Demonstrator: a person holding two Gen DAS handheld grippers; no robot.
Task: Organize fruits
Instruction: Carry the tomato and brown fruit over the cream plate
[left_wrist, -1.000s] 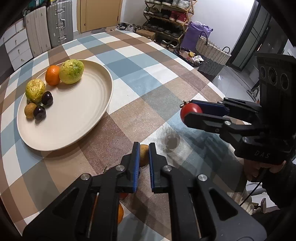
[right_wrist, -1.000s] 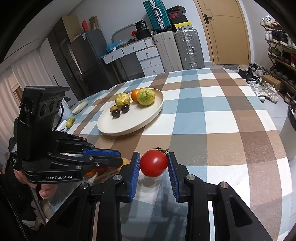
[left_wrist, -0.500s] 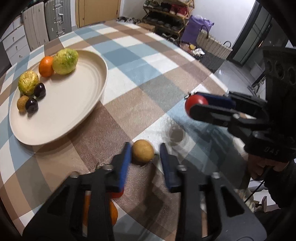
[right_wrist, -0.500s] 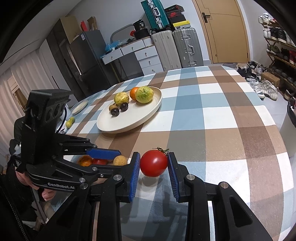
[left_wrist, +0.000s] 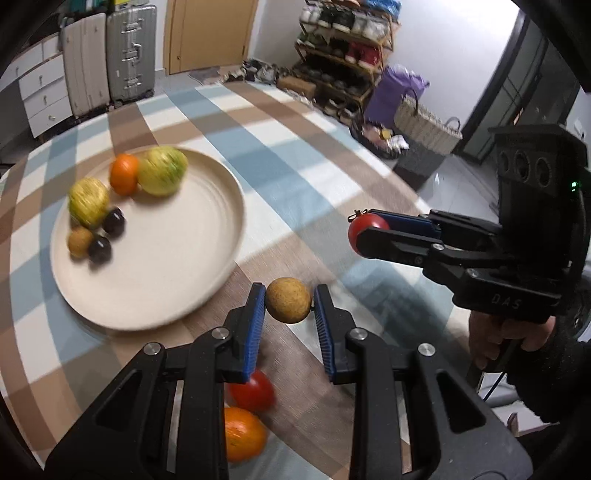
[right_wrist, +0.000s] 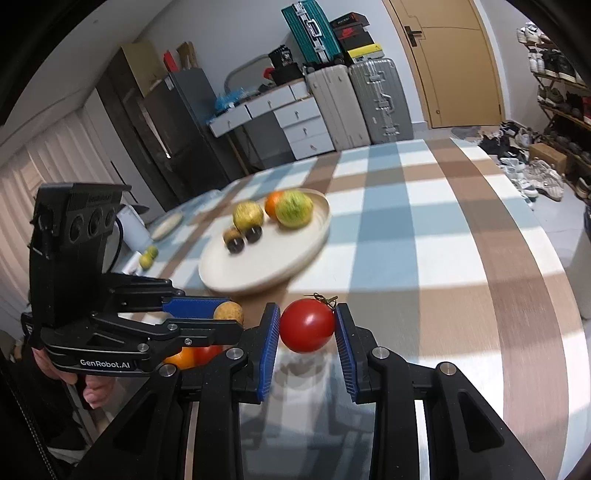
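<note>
My left gripper is shut on a round brown fruit and holds it just above the checked tablecloth, near the front rim of the cream plate. On the plate's far left lie an orange, a large green-yellow fruit, a yellow fruit, two dark plums and a small brown fruit. My right gripper is shut on a red tomato, held in the air to the right of the left one. Another tomato and an orange lie on the table under the left gripper.
A small dish and two limes sit at the table's far left edge. Beyond the table stand suitcases, drawers, a shoe rack and a woven basket. A person's hand grips the right tool.
The left gripper went from shut and bare to closed around the brown fruit, then rose with it towards the plate. The right gripper kept still, holding the tomato.
</note>
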